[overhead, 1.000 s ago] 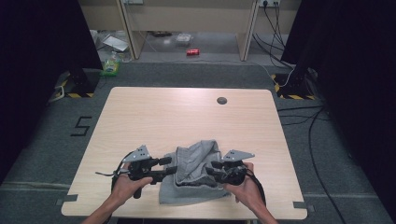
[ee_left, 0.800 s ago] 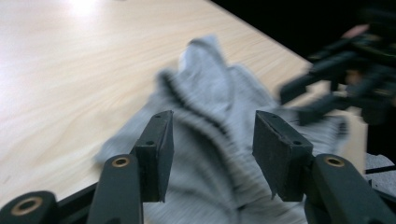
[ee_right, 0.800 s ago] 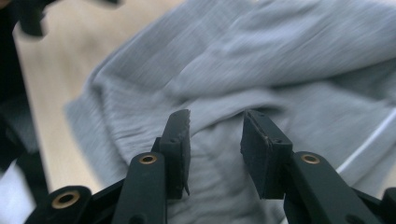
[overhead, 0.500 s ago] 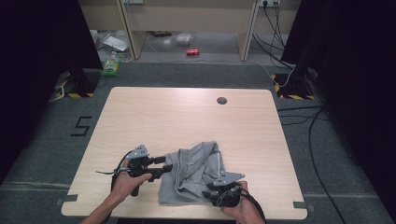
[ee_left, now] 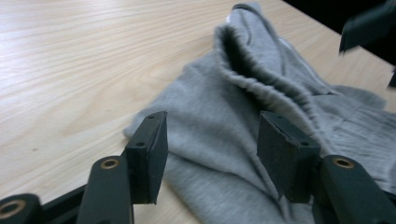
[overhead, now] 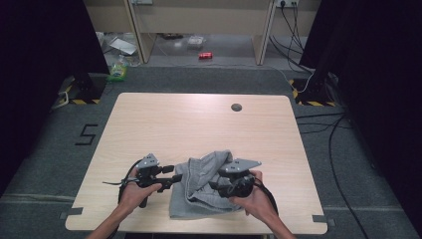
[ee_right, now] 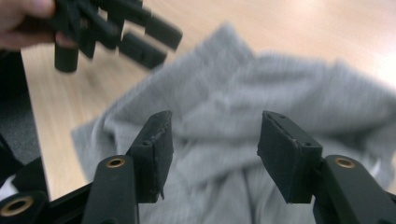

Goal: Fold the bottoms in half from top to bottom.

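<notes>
The crumpled grey garment (overhead: 204, 186) lies near the table's (overhead: 199, 124) front edge between both grippers, the left gripper (ee_left: 212, 140) at its left border and the right gripper (ee_right: 215, 140) above its right half, each with jaws just opened wide, gripping nothing.

Right tongs (ee_right: 212, 156) rise from the bottom edge, two black jaws standing apart with a clear gap, nothing pinched between the pads; they have just been opening. Beyond and under them lies a crumpled grey garment (ee_right: 261, 102), fleecy, bunched in soft folds, blurred. It rests on a pale wooden bench (ee_right: 327, 28), which shows along the top and at the left beside the cloth. Upper left corner: the left tongs (ee_right: 149, 39), black, jaws apart, held by a hand (ee_right: 23, 21), hovering just past the garment's left edge. Dark floor at far left.
</notes>
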The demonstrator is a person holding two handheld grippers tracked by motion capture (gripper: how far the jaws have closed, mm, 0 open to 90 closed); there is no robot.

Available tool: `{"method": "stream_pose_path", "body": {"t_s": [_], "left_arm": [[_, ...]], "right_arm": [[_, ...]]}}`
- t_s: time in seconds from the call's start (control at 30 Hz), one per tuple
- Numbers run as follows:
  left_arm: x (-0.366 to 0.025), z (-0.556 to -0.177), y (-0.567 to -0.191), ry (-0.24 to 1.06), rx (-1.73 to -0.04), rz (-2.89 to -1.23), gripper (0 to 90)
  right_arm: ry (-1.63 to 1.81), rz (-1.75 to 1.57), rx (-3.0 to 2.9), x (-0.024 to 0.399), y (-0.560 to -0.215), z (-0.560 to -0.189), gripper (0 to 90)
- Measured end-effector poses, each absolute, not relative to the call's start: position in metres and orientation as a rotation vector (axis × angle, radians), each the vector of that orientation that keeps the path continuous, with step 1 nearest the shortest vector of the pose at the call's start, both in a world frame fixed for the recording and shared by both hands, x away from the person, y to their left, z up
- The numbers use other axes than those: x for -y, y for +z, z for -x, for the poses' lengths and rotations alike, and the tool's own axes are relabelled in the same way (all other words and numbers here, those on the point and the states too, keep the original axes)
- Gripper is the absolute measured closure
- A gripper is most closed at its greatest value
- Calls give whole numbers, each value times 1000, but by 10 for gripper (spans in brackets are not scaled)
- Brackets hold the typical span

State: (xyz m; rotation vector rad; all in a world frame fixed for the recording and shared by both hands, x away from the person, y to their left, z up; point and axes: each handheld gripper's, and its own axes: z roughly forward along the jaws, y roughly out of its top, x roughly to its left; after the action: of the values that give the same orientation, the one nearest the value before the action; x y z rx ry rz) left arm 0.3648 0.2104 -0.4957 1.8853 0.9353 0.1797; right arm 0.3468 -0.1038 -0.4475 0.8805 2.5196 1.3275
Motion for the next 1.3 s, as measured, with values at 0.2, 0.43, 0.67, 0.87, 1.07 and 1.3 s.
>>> {"method": "stream_pose_path", "body": {"t_s": [0.2,0.43,0.67,0.87,1.07,1.3], "left_arm": [[-212,-366,-501,207,-950,-1927,394],[-219,-371,-508,222,-972,-1960,375],[-225,-372,-515,239,-996,-1981,361],[-228,-373,-520,247,-1010,-2004,350],[-227,-372,-520,305,-980,-2039,349],[-220,-366,-522,401,-931,-2098,332]], "right_arm": [[1347,-878,-2541,75,-437,-378,391],[1308,-851,-2596,33,-436,-408,369],[1219,-881,-2636,13,-448,-425,374],[1207,-912,-2672,17,-456,-426,573],[1302,-903,-2625,40,-449,-412,776],[1395,-878,-2544,84,-436,-370,825]]}}
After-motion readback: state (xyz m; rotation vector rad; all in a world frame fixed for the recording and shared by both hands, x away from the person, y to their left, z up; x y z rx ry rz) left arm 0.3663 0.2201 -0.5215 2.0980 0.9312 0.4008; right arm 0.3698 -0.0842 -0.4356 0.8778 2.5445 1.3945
